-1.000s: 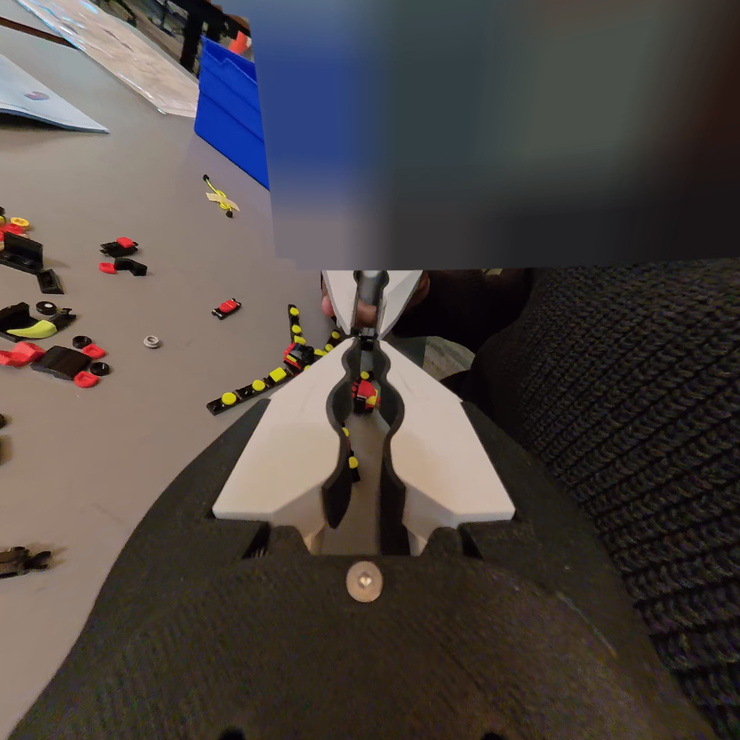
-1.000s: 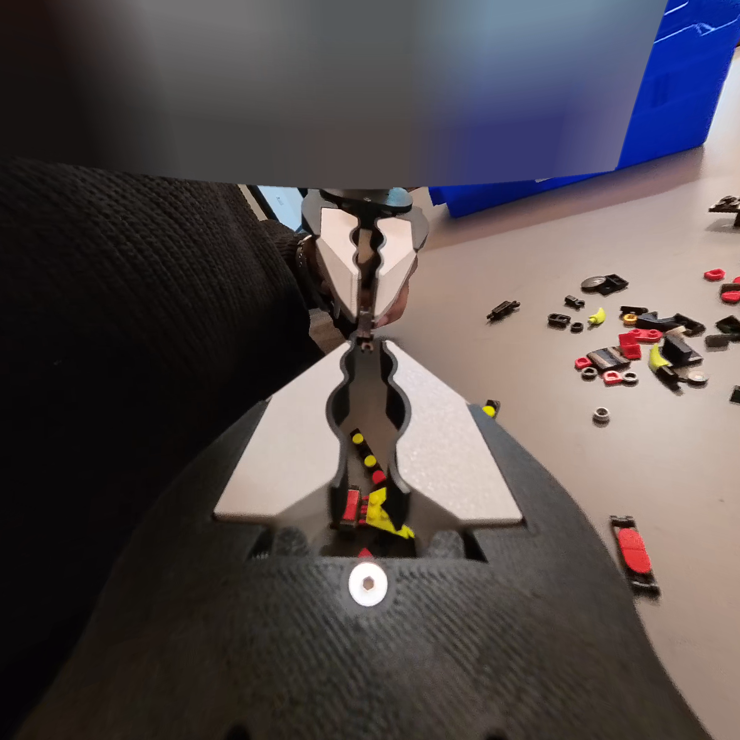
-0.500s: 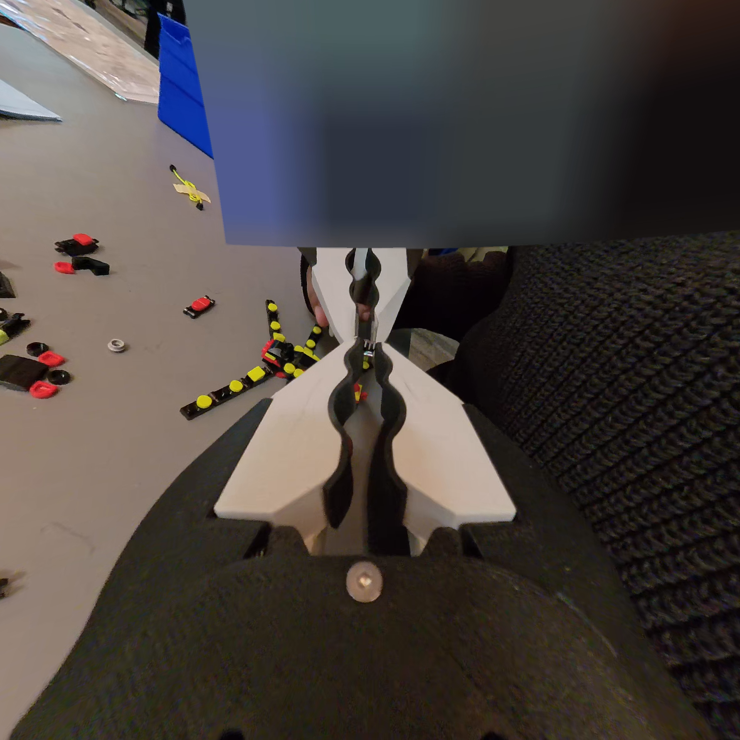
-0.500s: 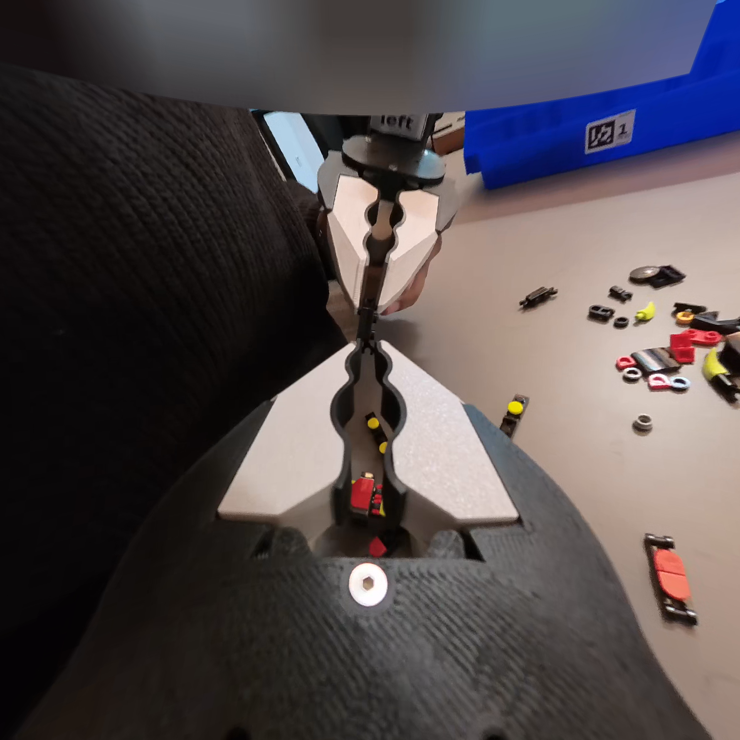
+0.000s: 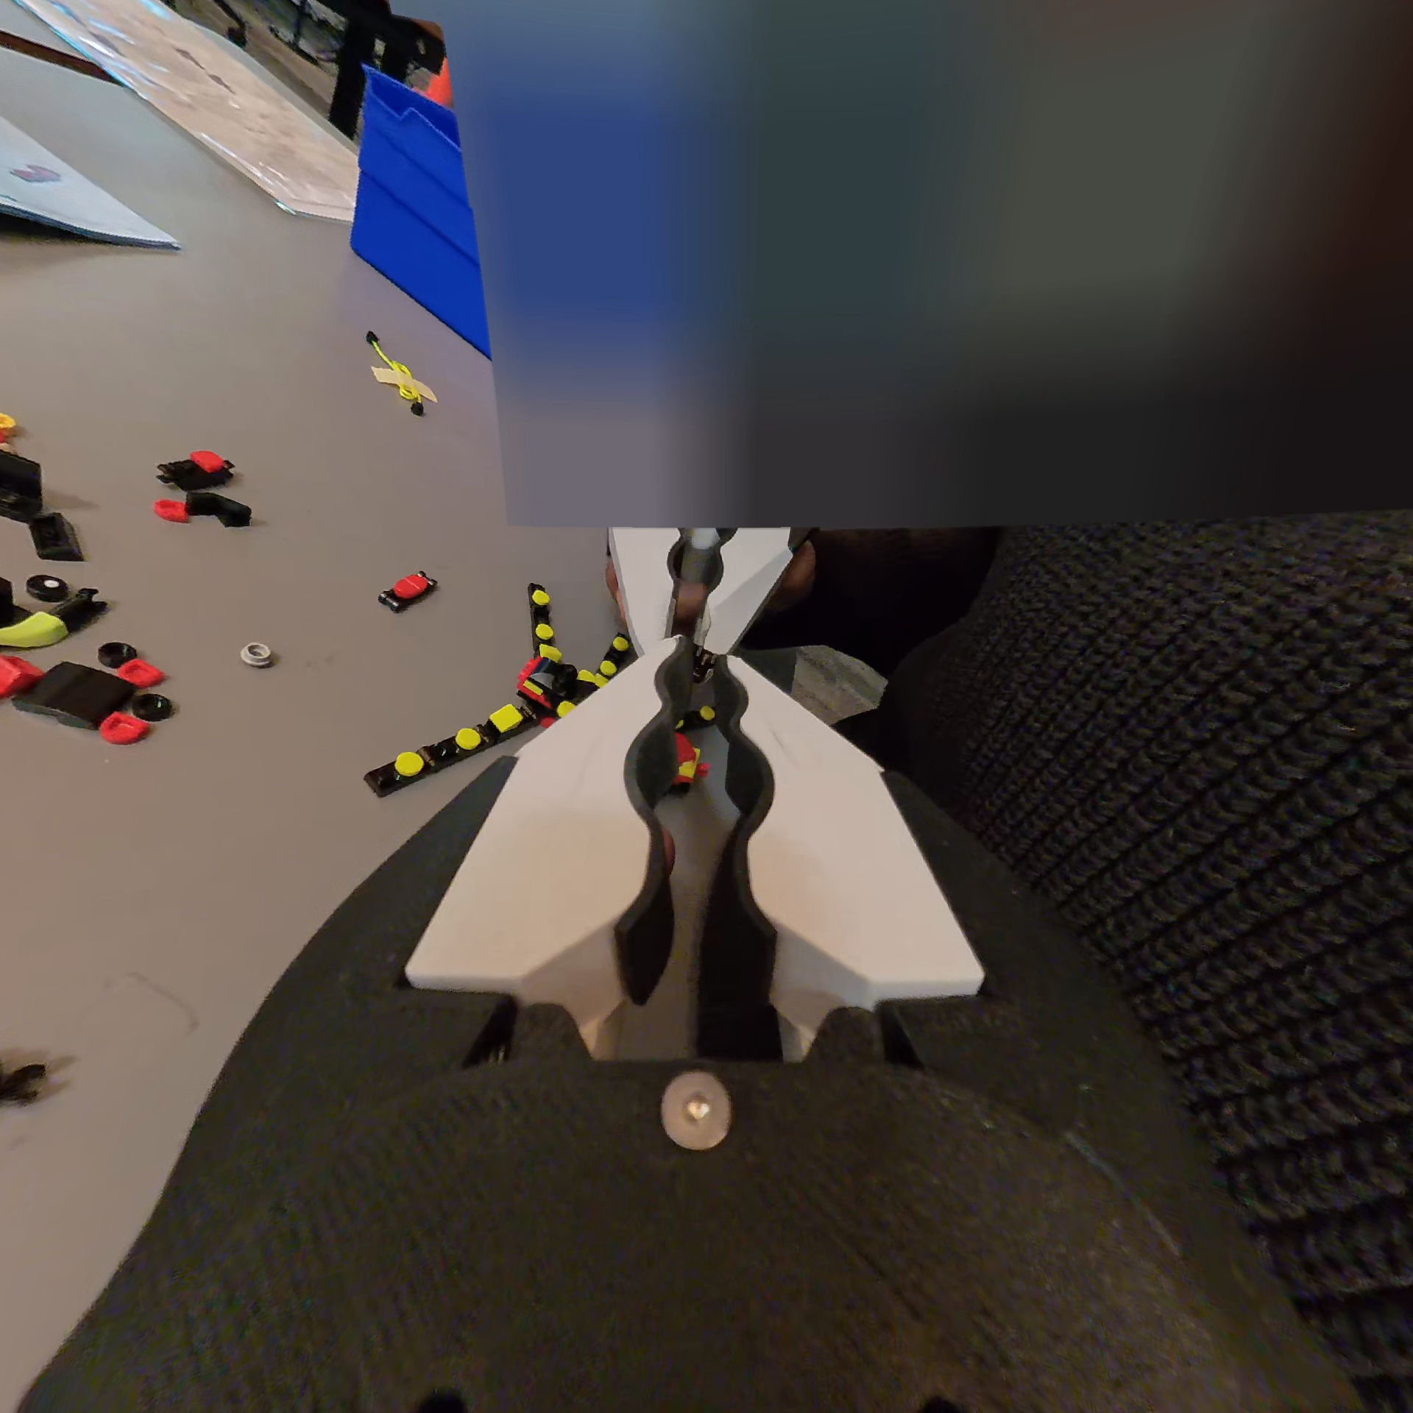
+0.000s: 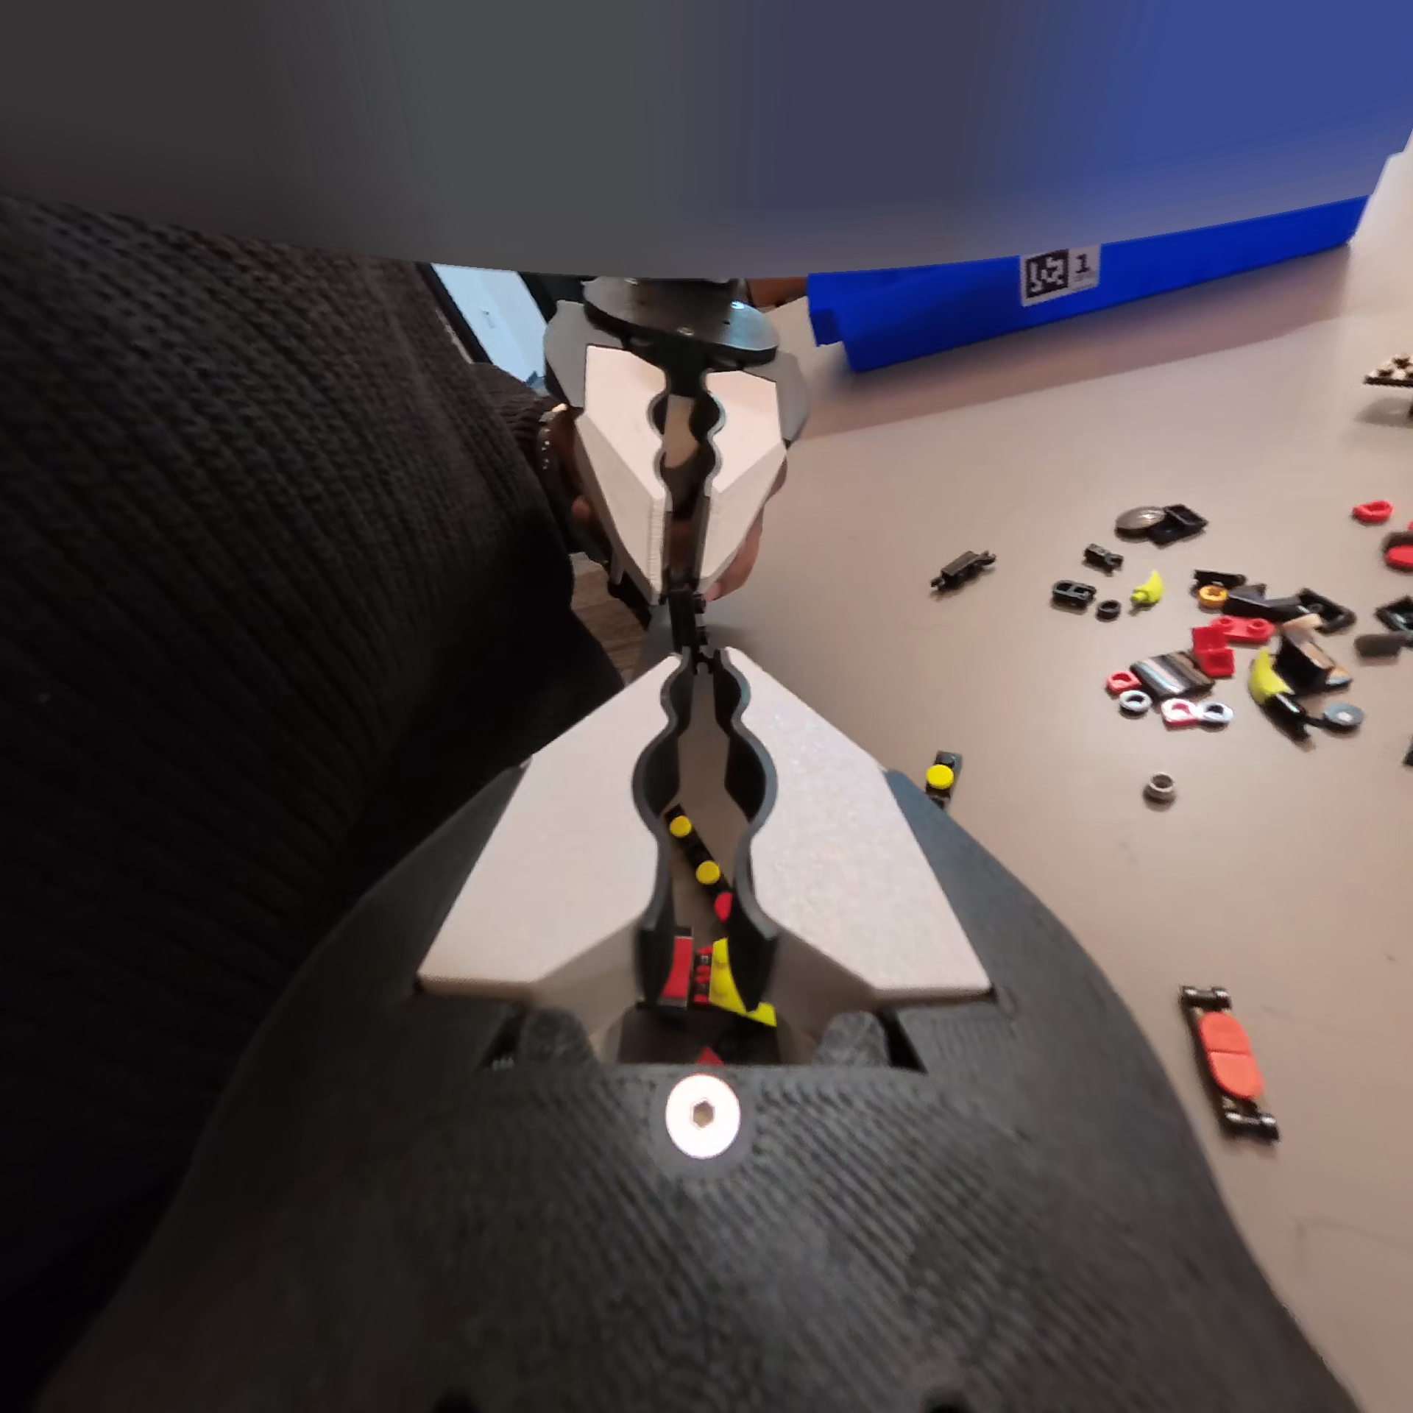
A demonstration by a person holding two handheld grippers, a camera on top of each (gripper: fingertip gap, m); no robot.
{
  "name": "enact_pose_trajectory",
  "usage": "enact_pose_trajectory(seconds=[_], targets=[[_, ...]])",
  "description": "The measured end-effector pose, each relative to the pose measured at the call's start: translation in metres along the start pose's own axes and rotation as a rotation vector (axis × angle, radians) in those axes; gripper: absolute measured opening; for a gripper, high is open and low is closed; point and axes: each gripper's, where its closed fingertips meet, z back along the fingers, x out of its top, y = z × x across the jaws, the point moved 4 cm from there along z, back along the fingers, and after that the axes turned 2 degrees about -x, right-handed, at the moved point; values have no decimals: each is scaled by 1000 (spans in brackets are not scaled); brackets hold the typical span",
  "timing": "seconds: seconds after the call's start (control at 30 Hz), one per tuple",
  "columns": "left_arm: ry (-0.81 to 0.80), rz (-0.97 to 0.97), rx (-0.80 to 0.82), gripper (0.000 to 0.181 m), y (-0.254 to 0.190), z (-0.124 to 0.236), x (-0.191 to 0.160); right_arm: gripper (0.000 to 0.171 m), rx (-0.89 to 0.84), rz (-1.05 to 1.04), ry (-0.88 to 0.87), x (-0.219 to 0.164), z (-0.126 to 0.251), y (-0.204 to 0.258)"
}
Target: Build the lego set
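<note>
Black, small and slim, the lego piece [image 6: 686, 612] is pinched tip to tip between both grippers above the grey table [image 6: 1032, 879], its long axis running along their fingers, away from each camera. Nearest in the right wrist view, the right gripper [image 6: 694, 659] is clenched on its near end; beyond, the left gripper [image 6: 677, 577] clamps the far end. Only the left wrist view shows the black strip with yellow studs [image 5: 459, 745], the blue bin's [image 5: 413, 199] end and booklets [image 5: 69, 199]; there the left gripper [image 5: 697, 664] meets the right gripper [image 5: 692, 627].
</note>
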Motion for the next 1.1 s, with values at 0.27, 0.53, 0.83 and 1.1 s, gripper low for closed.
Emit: enact_pose_trajectory(seconds=[0.27,0.53,0.83,1.1], targets=[[6,-16,20,1,1,1,0,3,-24,-46,-7,0,0,-4],[2,-23,21,1,0,0,1,2,-32,-73,-25,1,-1,-6],[-159,209,-30,1,14,12,15,17,-127,102,-50,7,6,-10],[-42,120,-18,1,7,3,3,15,-59,76,12,1,-3,0]])
